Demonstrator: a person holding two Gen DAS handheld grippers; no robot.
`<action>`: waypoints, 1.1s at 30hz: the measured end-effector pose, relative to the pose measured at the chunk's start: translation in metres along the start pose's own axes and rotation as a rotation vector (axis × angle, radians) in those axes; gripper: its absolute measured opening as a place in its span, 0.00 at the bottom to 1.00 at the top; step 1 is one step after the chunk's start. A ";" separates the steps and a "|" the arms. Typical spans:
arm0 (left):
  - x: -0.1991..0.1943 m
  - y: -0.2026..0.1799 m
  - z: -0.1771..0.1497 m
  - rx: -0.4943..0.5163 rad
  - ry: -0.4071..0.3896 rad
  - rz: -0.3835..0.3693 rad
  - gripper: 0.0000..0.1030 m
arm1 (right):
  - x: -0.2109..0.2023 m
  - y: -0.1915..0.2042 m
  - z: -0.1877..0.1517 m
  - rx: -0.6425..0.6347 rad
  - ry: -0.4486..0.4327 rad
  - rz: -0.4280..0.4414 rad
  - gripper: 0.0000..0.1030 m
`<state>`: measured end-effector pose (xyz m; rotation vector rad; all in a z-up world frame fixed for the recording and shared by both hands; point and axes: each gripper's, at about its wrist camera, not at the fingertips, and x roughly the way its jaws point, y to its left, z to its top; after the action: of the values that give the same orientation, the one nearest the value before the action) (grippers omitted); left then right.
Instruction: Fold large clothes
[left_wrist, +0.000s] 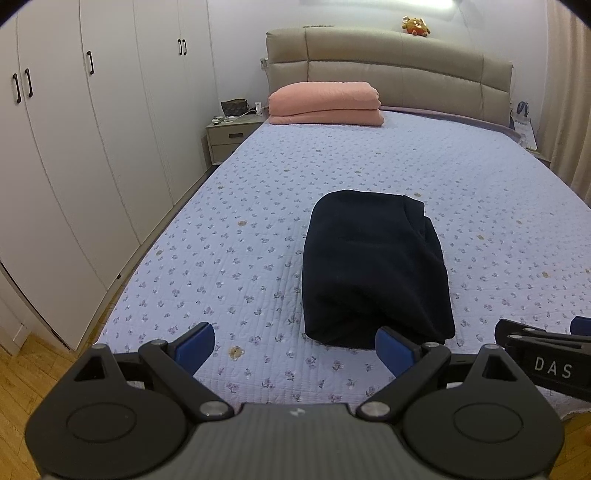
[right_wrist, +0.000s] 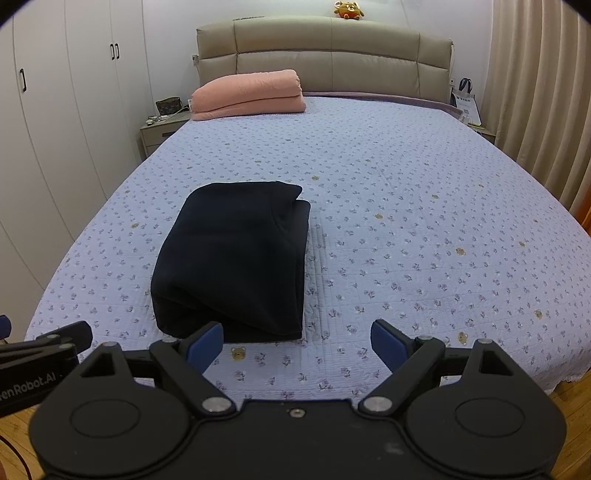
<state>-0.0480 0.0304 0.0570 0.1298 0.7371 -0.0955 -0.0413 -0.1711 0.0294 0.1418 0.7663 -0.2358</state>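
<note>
A dark navy garment (left_wrist: 375, 269) lies folded into a thick rectangular bundle on the bed's near half; it also shows in the right wrist view (right_wrist: 232, 258). My left gripper (left_wrist: 295, 349) is open and empty, hovering above the bed's near edge, just short of the bundle and a little left of it. My right gripper (right_wrist: 297, 345) is open and empty, just short of the bundle's near right corner. The right gripper's side shows at the left wrist view's right edge (left_wrist: 543, 360).
The bed has a lilac flowered quilt (right_wrist: 406, 221). A folded pink blanket (right_wrist: 247, 96) lies by the padded headboard (right_wrist: 332, 55). White wardrobes (left_wrist: 74, 147) stand along the left, a nightstand (left_wrist: 229, 138) at the far left, curtains (right_wrist: 535, 92) on the right. Wood floor lies below.
</note>
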 end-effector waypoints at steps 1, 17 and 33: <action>0.000 0.000 0.000 0.001 0.000 -0.001 0.93 | 0.000 0.000 0.000 -0.001 0.000 0.002 0.99; 0.000 0.002 0.000 -0.004 0.000 -0.002 0.93 | -0.002 0.000 -0.002 -0.003 0.013 0.019 0.99; -0.005 0.003 -0.002 -0.006 -0.007 -0.002 0.93 | -0.006 0.000 -0.006 0.006 0.017 0.029 0.99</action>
<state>-0.0529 0.0343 0.0593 0.1228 0.7309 -0.0957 -0.0496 -0.1688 0.0290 0.1609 0.7803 -0.2099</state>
